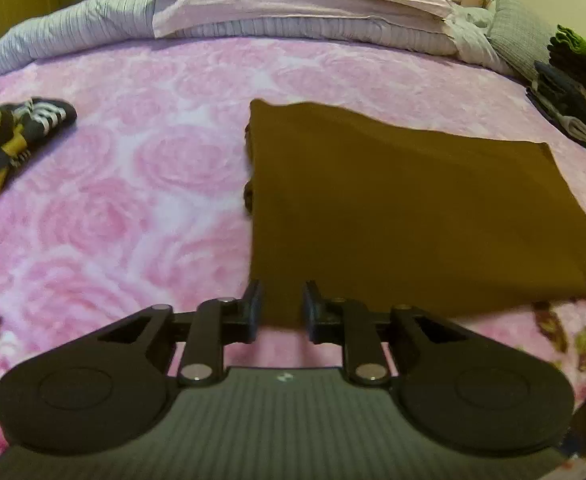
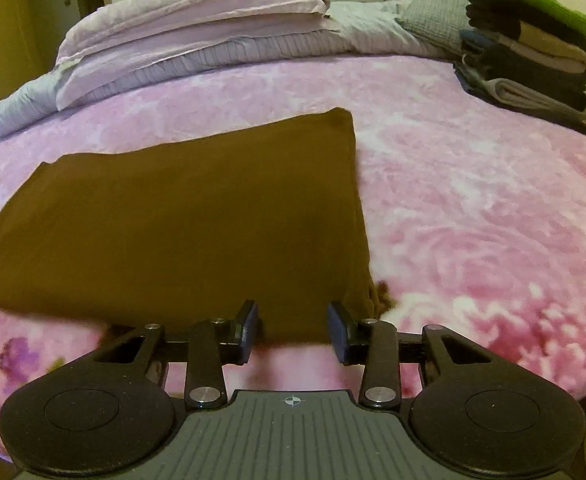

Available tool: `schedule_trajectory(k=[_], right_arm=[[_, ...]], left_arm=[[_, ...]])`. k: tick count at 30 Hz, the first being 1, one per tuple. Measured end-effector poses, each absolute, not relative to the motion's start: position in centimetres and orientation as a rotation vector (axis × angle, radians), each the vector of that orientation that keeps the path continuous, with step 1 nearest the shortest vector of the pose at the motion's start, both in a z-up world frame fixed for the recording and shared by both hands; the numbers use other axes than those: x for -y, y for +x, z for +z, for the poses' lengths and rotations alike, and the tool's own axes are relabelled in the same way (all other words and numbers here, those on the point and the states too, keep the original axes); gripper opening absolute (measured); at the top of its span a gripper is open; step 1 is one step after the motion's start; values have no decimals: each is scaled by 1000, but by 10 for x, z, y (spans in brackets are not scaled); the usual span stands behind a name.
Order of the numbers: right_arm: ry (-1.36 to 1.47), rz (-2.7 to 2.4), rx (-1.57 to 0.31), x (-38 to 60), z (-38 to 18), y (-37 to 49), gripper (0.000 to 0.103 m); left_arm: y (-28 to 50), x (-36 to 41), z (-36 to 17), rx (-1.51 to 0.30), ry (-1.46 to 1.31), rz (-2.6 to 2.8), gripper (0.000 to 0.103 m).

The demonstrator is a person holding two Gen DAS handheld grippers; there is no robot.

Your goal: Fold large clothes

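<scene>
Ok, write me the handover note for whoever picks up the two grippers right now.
Left gripper: open, nothing between the pads, at the near left edge of the brown garment.
Right gripper: open, empty, at the near right edge.
Brown garment: lies folded into a flat rectangle on the pink bedspread.
Folded stack: far right of the bed.
Dark patterned garment: unfolded, far left.
Left: probably fold again or stack it.
</scene>
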State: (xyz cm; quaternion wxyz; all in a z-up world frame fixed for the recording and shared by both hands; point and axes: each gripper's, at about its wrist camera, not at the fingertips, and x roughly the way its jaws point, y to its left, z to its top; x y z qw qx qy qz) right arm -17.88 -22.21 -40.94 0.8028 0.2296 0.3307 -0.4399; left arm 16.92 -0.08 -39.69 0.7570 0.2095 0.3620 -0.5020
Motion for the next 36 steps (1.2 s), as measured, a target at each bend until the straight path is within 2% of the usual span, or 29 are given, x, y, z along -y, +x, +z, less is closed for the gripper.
schedule_trajectory(k=[1,3,6,13,18,21,24,28,31,36], right_arm=[[496,-938,-691,218,-403,-180,38],[499,-929,-658,205,-393,-182,48],[512,-912,-619,186,-381,-185,55],[525,-895,-591,151,-363,-194,56],[616,-916,-541,149,-365,-207,57],[787,-907,-464,161,-378,-222,57],[992,-904,-351,183,-400,-237,57],[1203,-958,-212,217,-425,-249,57],[1207,-1030,-208,237,-423,-250,57],[926,-1054,-298,270,-401,-252,57]], left_arm=[[164,-1,-390,-776,461,-1094,23],[152,-7,-379,-756,468,-1104,34],[137,-14,-365,-741,474,-1127,37],[112,-35,-346,-717,465,-1194,42],[117,-42,-353,-744,423,-1221,45],[146,-45,-373,-920,236,-1239,45],[189,-44,-407,-1134,-65,-1162,44],[222,-31,-436,-1279,-253,-1054,44],[227,-20,-429,-1247,-207,-1065,41],[242,-16,-410,-1089,-60,-1088,42]])
